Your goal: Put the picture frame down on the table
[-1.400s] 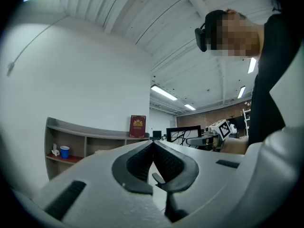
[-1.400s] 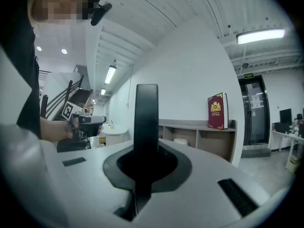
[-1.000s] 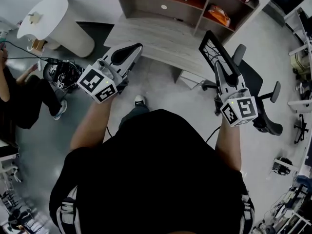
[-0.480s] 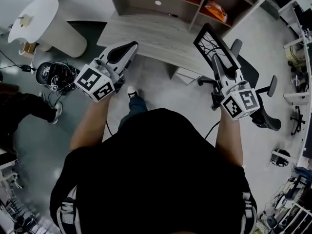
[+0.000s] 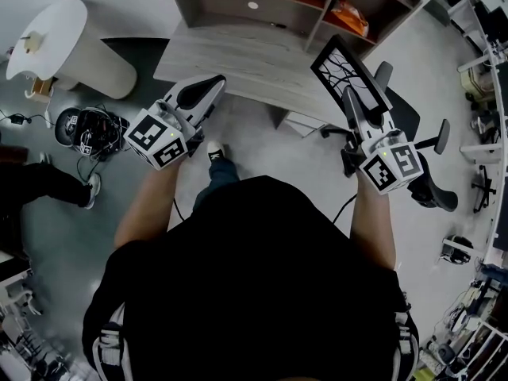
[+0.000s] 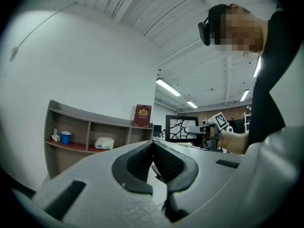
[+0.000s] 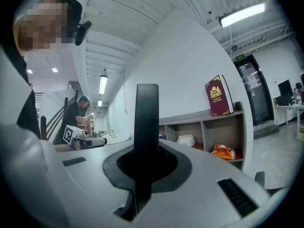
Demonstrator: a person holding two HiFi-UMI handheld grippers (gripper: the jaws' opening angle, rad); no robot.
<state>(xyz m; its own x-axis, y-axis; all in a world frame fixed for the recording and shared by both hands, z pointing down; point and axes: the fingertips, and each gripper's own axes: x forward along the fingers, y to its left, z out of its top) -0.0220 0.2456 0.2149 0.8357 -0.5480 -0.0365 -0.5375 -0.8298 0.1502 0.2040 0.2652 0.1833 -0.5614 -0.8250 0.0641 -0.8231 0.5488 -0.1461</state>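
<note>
The picture frame (image 5: 341, 68) is black with a white branch pattern. It stands tilted above the right end of the grey wooden table (image 5: 238, 54). My right gripper (image 5: 355, 105) is shut on the frame's lower edge. In the right gripper view the frame (image 7: 146, 120) shows edge-on as a dark bar rising between the jaws. My left gripper (image 5: 213, 82) hovers near the table's front edge with its jaws shut and nothing in them. From the left gripper view (image 6: 152, 144) the frame (image 6: 180, 127) shows off to the right.
Behind the table a wooden shelf unit (image 5: 262, 2) holds an orange bag (image 5: 351, 16) and a red book (image 7: 217, 95). A black office chair (image 5: 425, 153) is at the right. At the left stand a white round table (image 5: 67, 42), floor cables (image 5: 89, 125) and a bystander's leg (image 5: 40, 185).
The person has stepped closer to the table, bringing both grippers forward. The frame stays clamped in the right gripper. The bystander at the left has slid further out of view.
</note>
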